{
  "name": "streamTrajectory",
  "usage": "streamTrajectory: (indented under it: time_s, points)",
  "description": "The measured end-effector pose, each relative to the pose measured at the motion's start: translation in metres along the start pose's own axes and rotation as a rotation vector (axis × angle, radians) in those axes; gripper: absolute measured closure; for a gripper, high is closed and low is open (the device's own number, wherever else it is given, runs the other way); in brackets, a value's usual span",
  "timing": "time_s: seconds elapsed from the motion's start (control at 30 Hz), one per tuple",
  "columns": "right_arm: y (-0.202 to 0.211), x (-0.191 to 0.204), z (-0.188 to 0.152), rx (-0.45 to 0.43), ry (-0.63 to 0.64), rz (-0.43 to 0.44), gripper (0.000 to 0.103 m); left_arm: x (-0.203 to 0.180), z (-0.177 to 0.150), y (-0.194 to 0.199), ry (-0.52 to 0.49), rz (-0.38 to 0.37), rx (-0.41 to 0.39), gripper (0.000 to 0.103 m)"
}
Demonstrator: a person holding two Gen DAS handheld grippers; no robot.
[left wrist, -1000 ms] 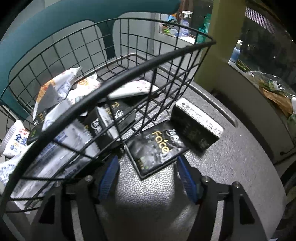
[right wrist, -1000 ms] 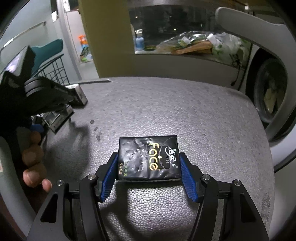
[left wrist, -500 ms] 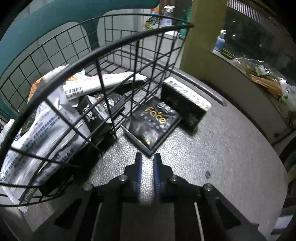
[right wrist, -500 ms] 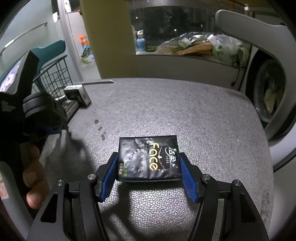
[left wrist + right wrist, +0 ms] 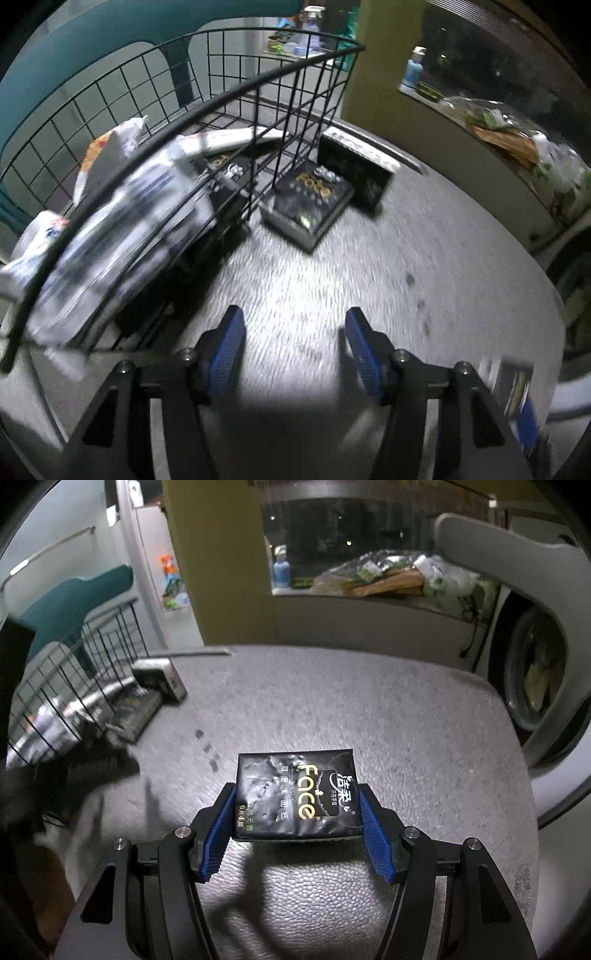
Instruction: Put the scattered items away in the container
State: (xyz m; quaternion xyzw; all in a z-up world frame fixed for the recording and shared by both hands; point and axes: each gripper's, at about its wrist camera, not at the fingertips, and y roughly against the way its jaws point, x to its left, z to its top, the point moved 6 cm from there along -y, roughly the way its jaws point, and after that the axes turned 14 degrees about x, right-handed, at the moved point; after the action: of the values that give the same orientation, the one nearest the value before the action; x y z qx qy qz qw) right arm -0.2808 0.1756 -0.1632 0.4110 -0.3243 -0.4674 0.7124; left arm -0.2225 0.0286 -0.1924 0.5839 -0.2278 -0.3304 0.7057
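A black Face tissue pack is clamped between the blue pads of the right gripper, low in the frame centre, held above the grey foam tabletop. The left gripper is spread apart with nothing between its pads. Further off, two black tissue packs are seen lying just beside the wire basket at upper left, which is filled with several packets.

White packets in the wire basket — motion-blurred, print unreadable.
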Motion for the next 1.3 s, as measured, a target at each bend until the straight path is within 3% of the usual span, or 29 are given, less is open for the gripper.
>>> streamTrajectory:
  time_s: [0.2,0.33,0.47,0.63,0.77,0.9,1.13,1.3]
  points:
    - [0.022,0.017,0.02,-0.065,-0.018,0.027,0.04,0.021,-0.02,0.045,-0.021,-0.067,-0.017,0.04]
    - [0.035,0.04,0.033,-0.133,-0.016,0.089,0.04,0.051,-0.029,0.074,0.047,-0.105,-0.011,0.04]
    - [0.045,0.08,0.051,-0.194,0.006,0.191,0.04,0.087,-0.033,0.101,0.138,-0.094,-0.073,0.04]
    - [0.053,0.17,0.088,-0.191,0.285,0.255,0.04,0.126,-0.028,0.108,0.257,-0.109,-0.077,0.04]
    - [0.04,0.229,0.107,-0.092,0.473,0.311,0.04,0.139,-0.024,0.102,0.312,-0.102,-0.061,0.04]
    - [0.02,0.269,0.105,-0.021,0.631,0.249,0.04,0.145,-0.015,0.097,0.334,-0.114,-0.049,0.04]
    - [0.009,0.279,0.1,-0.012,0.671,0.228,0.035,0.141,-0.018,0.094,0.327,-0.125,-0.048,0.04]
    - [0.021,0.247,0.109,-0.067,0.593,0.2,0.035,0.135,-0.03,0.098,0.334,-0.156,-0.026,0.039]
